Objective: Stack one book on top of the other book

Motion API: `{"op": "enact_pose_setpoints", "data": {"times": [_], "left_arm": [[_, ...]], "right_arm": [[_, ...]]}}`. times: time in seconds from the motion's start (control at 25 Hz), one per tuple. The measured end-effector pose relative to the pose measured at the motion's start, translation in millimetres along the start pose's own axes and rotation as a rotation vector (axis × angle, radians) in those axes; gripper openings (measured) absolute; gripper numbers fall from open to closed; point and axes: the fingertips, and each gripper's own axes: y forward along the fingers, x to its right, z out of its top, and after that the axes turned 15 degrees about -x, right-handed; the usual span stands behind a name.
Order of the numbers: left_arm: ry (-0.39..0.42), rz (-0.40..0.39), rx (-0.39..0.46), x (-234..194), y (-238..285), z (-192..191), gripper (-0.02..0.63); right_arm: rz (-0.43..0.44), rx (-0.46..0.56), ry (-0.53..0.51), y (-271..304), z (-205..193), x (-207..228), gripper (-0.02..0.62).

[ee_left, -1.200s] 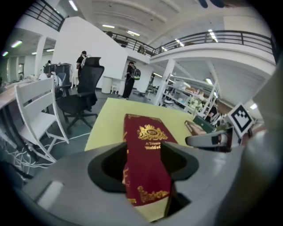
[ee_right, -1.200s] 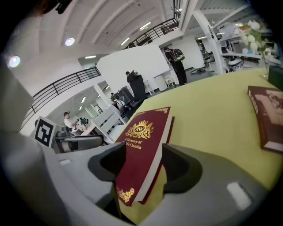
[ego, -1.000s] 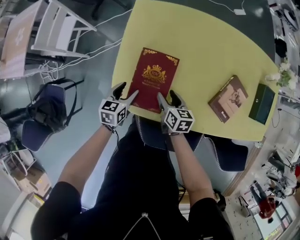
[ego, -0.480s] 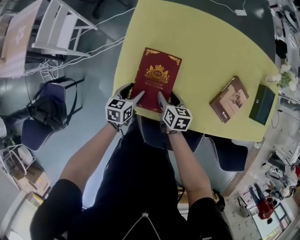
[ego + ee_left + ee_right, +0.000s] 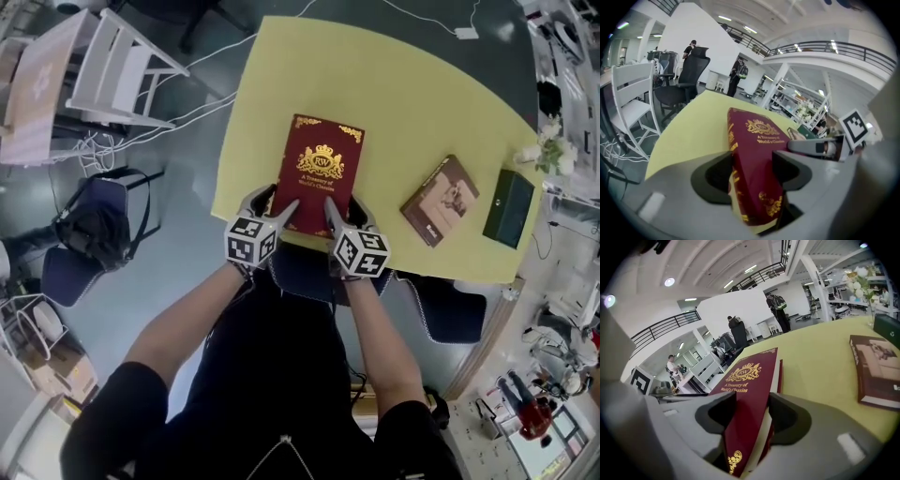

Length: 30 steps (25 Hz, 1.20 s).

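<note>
A dark red book (image 5: 319,173) with gold lettering lies lengthwise on the yellow table (image 5: 403,103), its near edge at the table's front. My left gripper (image 5: 275,202) is shut on the near left corner, at the spine (image 5: 754,154). My right gripper (image 5: 345,208) has just been closing its jaws, with the near right corner (image 5: 750,385) between them; cover and pages touch both pads. In both gripper views the book's near end looks tilted up. A smaller brown book (image 5: 440,200) lies flat to the right, apart from both grippers.
A dark green box (image 5: 508,208) sits right of the brown book, with white flowers (image 5: 553,150) beyond it. A cable and adapter (image 5: 466,33) lie at the far edge. A white chair (image 5: 112,66) and a dark chair (image 5: 94,225) stand left of the table.
Both grippers have moved from beside the red book's near corners inward onto its near edge, and their jaws have closed round it. The left gripper shifted right.
</note>
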Motion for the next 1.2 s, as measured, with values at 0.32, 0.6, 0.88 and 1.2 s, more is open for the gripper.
{"op": "enact_pose_setpoints", "data": {"times": [0.32,0.6,0.88,1.2], "left_arm": [[0.054,-0.017,-0.012,32.1,27.8,-4.4,0.282],[0.058,-0.008,-0.060,32.6,46.1,-15.7,0.282],[0.094,0.007,-0.046,30.1,52.2,-16.1,0.273],[0.119,0.090,-0.005,13.7,22.3,-3.6,0.275]], "right_arm": [[-0.008,0.024,0.010,-21.7,-5.3,36.2,0.218],[-0.011,0.008,-0.014,-7.3,-20.4,52.8,0.218],[0.015,0.003,-0.006,-0.1,-23.0,59.5,0.218],[-0.041,0.032,-0.003,-26.9,-10.5,72.5,0.247]]}}
